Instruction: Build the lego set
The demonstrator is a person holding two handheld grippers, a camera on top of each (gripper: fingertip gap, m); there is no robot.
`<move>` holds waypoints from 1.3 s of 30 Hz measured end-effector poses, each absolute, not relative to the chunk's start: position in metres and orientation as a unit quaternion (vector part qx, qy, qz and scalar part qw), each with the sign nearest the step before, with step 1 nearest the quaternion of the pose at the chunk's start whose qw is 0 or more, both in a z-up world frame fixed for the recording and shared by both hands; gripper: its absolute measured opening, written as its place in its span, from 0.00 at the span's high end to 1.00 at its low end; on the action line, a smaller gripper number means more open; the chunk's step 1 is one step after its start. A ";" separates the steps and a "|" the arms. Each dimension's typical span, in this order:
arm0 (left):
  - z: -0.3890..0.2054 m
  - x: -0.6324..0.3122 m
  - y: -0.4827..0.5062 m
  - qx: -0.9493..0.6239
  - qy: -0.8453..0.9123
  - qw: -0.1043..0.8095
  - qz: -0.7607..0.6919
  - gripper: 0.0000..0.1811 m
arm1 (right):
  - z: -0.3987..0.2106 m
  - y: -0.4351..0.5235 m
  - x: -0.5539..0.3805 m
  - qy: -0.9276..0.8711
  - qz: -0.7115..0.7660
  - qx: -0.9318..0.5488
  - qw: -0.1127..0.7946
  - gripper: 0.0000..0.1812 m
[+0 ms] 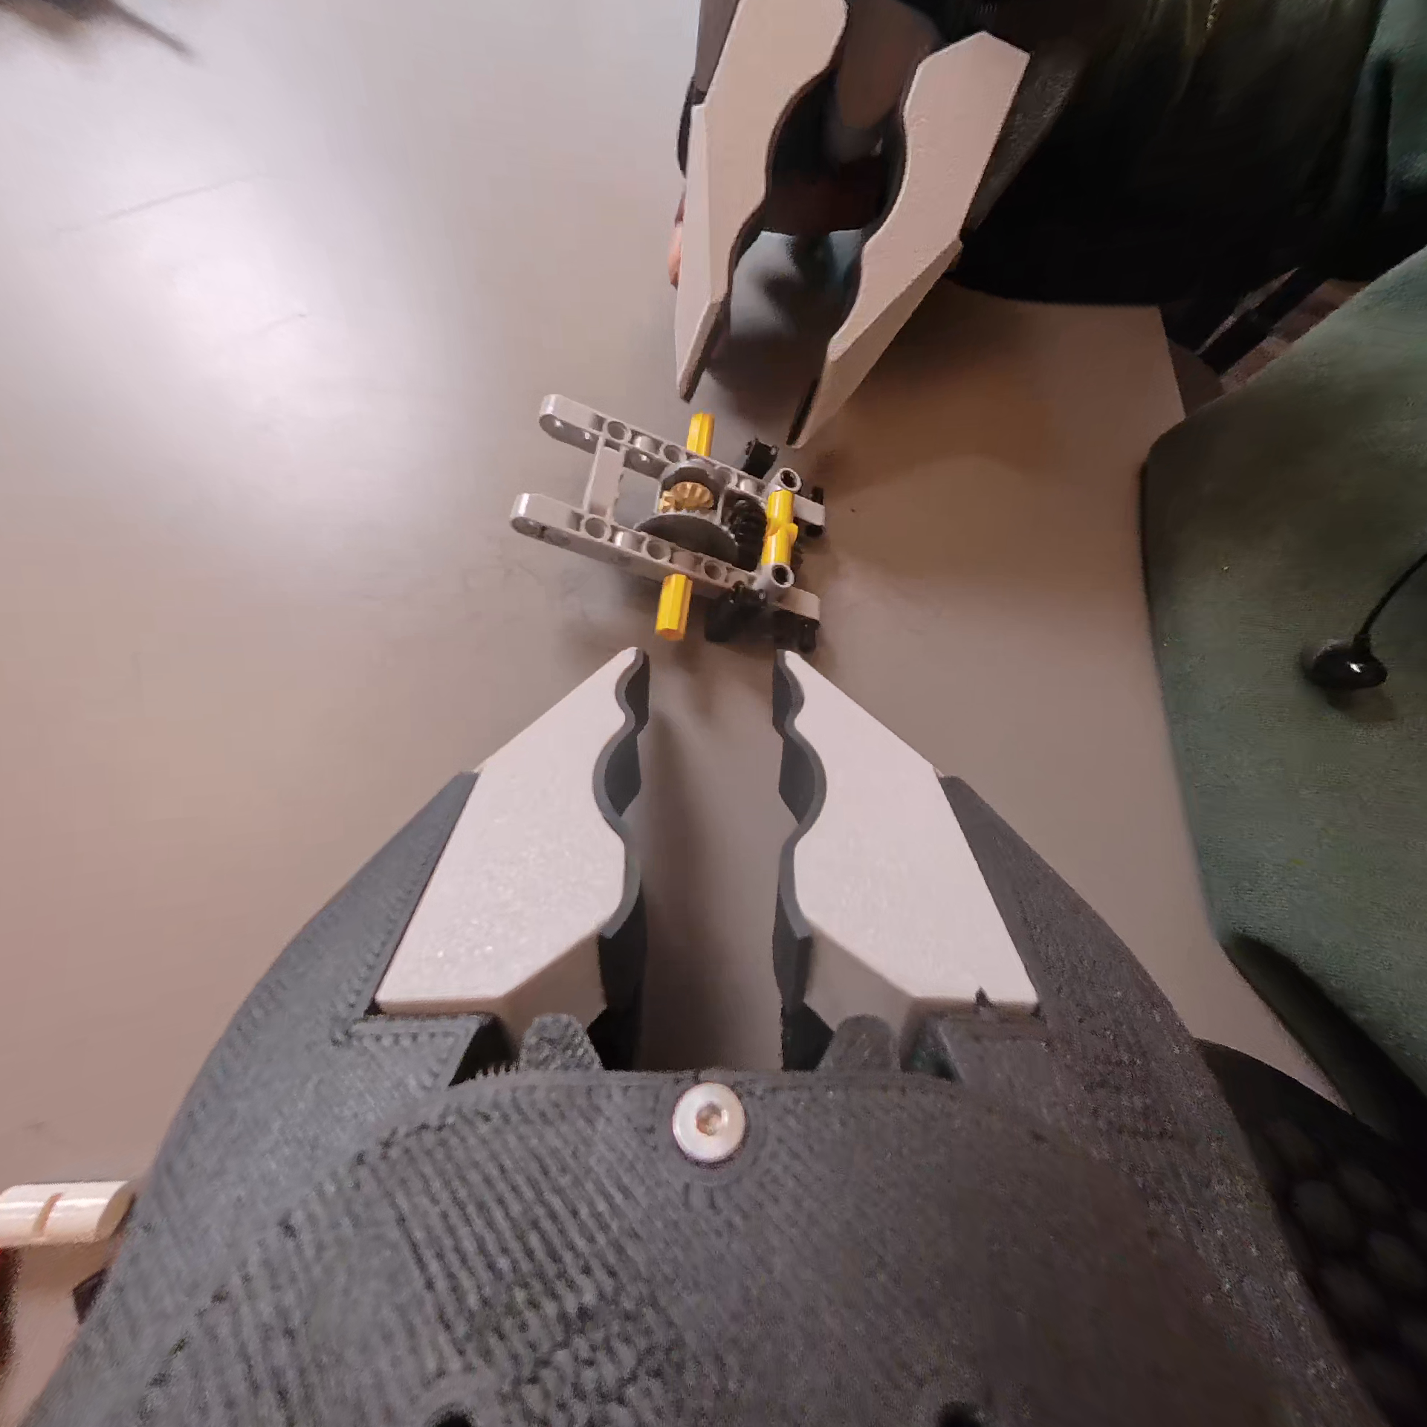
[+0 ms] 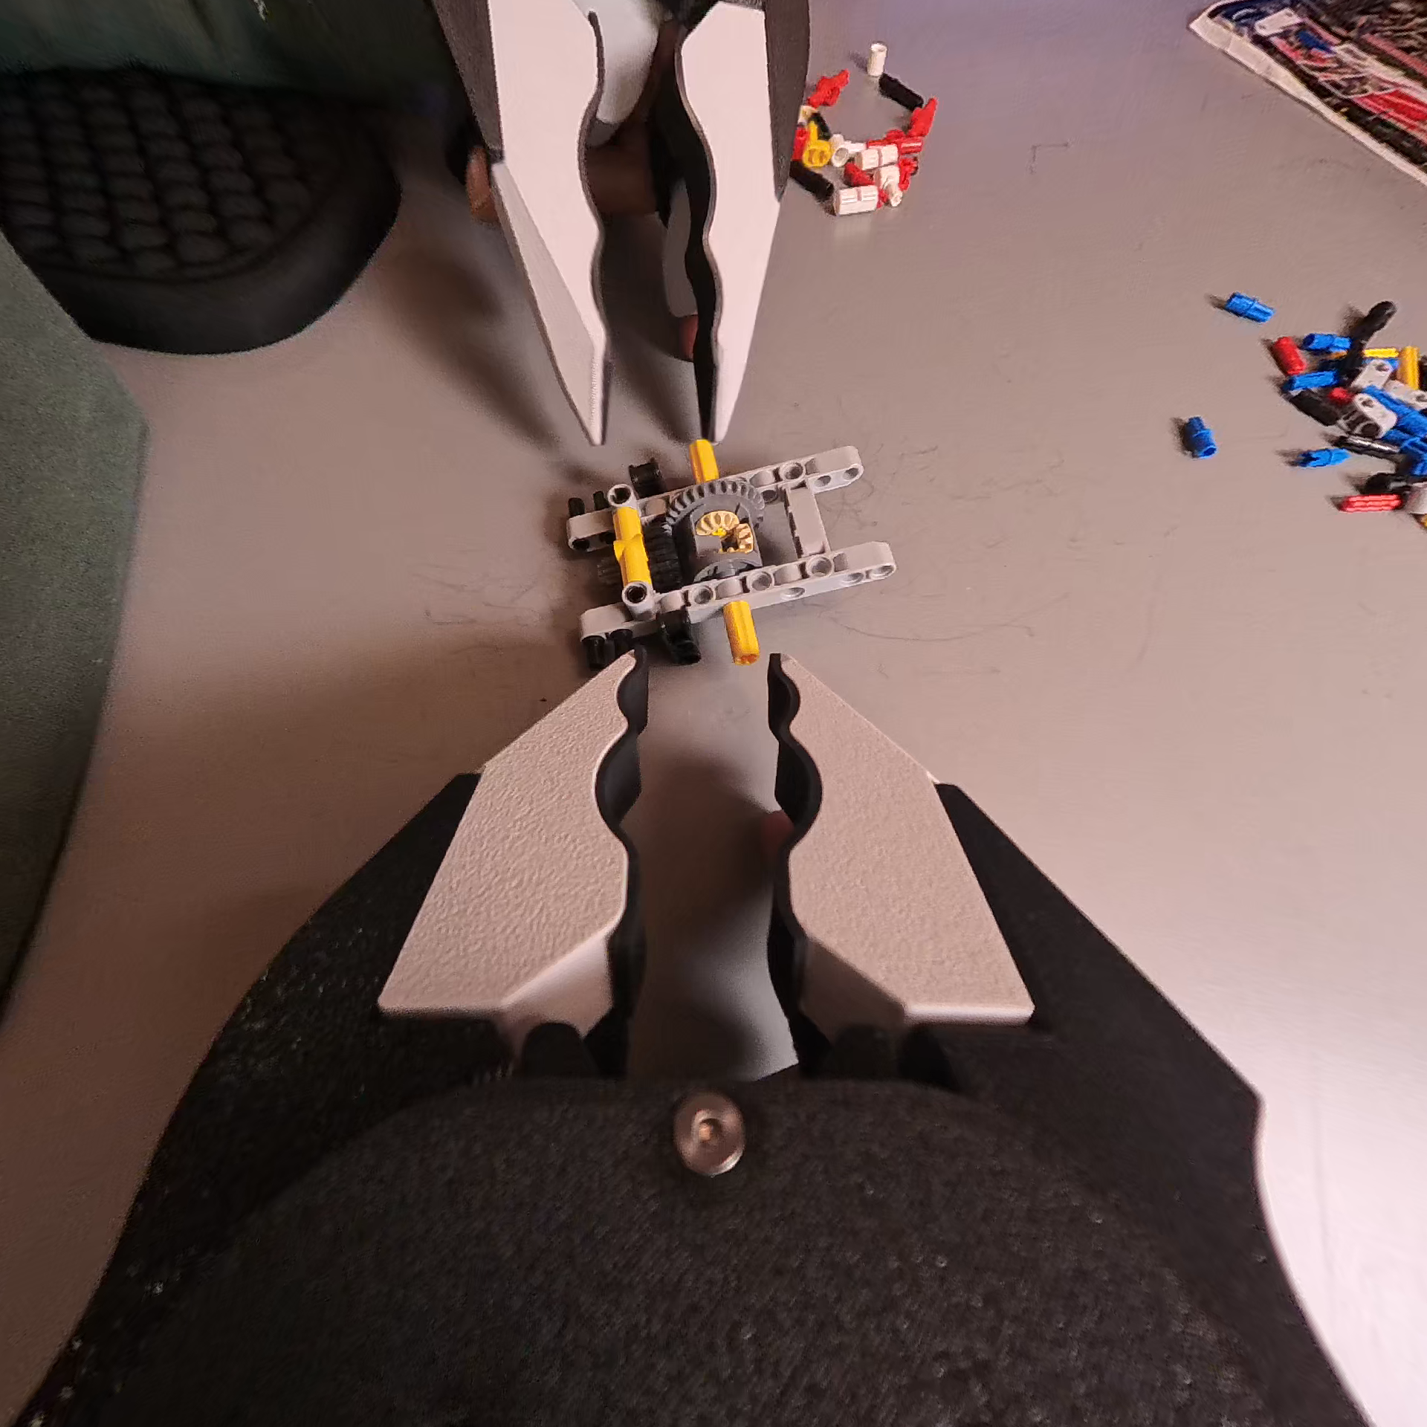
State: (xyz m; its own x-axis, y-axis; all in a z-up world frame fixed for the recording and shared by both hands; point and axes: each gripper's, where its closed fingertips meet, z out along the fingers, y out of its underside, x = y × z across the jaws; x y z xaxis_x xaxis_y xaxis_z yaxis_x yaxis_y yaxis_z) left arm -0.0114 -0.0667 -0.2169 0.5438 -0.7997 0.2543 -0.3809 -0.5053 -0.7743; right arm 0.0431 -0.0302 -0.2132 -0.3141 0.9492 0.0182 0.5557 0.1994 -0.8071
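Observation:
A small lego assembly [image 1: 668, 525] of grey beams, dark gears, a gold gear and yellow axles lies flat on the grey table; it also shows in the right wrist view [image 2: 726, 552]. My left gripper [image 1: 709, 656] is open and empty, its tips just short of the assembly's near side. My right gripper [image 2: 704, 660] is open and empty on the opposite side, tips just short of the assembly. Each gripper shows in the other's view: the right gripper [image 1: 745, 421] in the left wrist view, the left gripper [image 2: 656, 440] in the right wrist view. Neither touches the assembly.
A pile of red, white, black and yellow lego pieces [image 2: 865, 147] lies farther back. Blue, black and grey pieces [image 2: 1359, 401] lie at the right. A printed booklet [image 2: 1328, 85] sits at the top right corner. A green chair [image 1: 1297, 587] with a black cable stands beside the table edge. Tip to tip, the grippers are about 8 cm apart.

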 end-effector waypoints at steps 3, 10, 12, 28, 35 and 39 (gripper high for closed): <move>-0.217 -0.006 -0.070 -0.805 0.374 0.338 -0.311 0.81 | -0.214 -0.037 0.043 -0.737 0.354 -0.507 0.271 0.85; -0.213 -0.015 -0.060 -0.804 0.362 0.367 -0.296 0.77 | -0.201 -0.065 0.054 -0.749 0.418 -0.458 0.234 0.91; -0.208 -0.019 -0.059 -0.804 0.357 0.374 -0.294 0.77 | -0.194 -0.055 0.052 -0.738 0.421 -0.462 0.254 0.88; -0.223 0.007 -0.065 -0.778 0.452 0.368 -0.235 0.80 | -0.223 -0.039 0.022 -0.818 0.345 -0.395 0.235 0.54; -0.216 -0.028 -0.050 -0.792 0.408 0.409 -0.199 0.80 | -0.206 -0.026 0.026 -0.779 0.346 -0.436 0.290 0.77; -0.210 -0.025 -0.061 -0.791 0.407 0.395 -0.229 0.75 | -0.211 -0.022 0.036 -0.776 0.323 -0.460 0.286 0.75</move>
